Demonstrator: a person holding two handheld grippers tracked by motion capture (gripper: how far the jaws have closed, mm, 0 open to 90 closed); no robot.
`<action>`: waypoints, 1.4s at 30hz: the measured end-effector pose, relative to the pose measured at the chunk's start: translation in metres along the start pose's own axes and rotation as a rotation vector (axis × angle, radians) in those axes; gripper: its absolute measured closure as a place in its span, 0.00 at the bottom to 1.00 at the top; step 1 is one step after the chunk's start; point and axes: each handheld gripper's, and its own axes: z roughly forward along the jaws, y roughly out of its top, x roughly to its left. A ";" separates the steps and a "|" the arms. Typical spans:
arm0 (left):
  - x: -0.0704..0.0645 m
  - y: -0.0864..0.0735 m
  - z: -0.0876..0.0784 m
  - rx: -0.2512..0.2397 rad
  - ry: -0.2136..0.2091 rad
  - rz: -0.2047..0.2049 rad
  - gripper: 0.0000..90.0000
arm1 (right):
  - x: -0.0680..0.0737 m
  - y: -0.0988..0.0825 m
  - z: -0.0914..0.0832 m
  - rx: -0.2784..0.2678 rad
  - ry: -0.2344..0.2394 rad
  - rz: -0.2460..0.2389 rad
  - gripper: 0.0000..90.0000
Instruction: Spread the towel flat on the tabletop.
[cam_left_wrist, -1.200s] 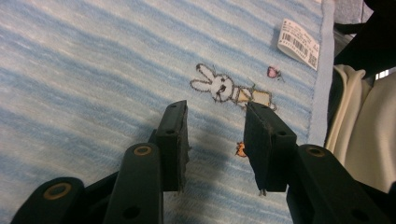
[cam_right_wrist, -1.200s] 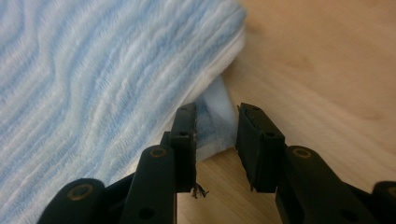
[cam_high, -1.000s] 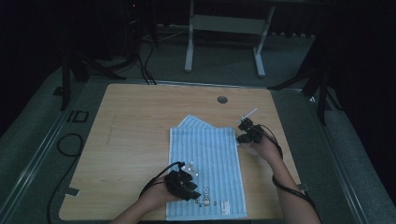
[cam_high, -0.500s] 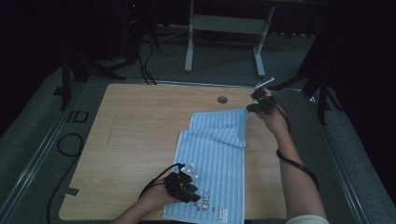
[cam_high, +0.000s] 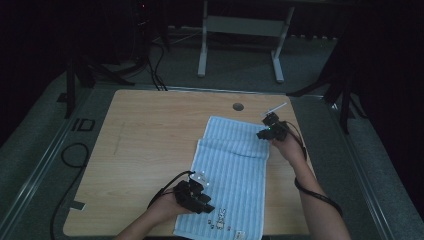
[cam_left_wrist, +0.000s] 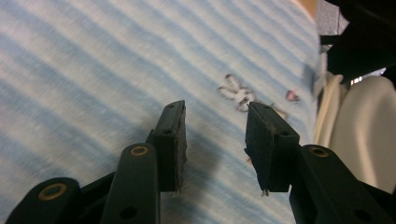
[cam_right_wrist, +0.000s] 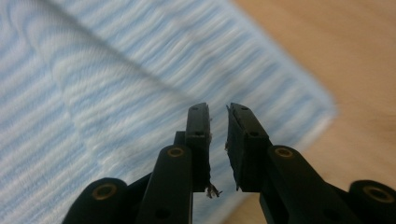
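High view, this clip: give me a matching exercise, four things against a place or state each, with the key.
Things:
1. towel
2. left tool
3. right tool
4. round hole

Places or states:
A. at the towel's far right edge
B. in the bare tabletop beyond the towel
C. striped blue, far part creased
D. open, above the near end by the rabbit print

Pairs: 1-C, 2-D, 3-A, 4-B

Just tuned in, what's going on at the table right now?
A person is working a blue striped towel on the wooden table with tongs in each hand. The left tongs sit open over the towel's near end, beside its small rabbit print. The right tongs are at the far right corner, jaws slightly apart with nothing between them. A fold ridge runs across the towel, and its far part lies flat on the table.
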 end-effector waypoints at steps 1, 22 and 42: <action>0.001 -0.001 0.001 0.002 0.001 -0.001 0.64 | 0.003 0.000 0.005 0.010 0.010 -0.006 0.89; -0.006 -0.002 0.013 0.013 -0.036 0.004 0.64 | 0.000 0.048 0.074 0.067 0.002 0.028 0.93; 0.008 0.009 -0.005 -0.086 0.062 -0.027 0.64 | 0.028 0.028 0.024 -0.016 0.038 -0.035 0.87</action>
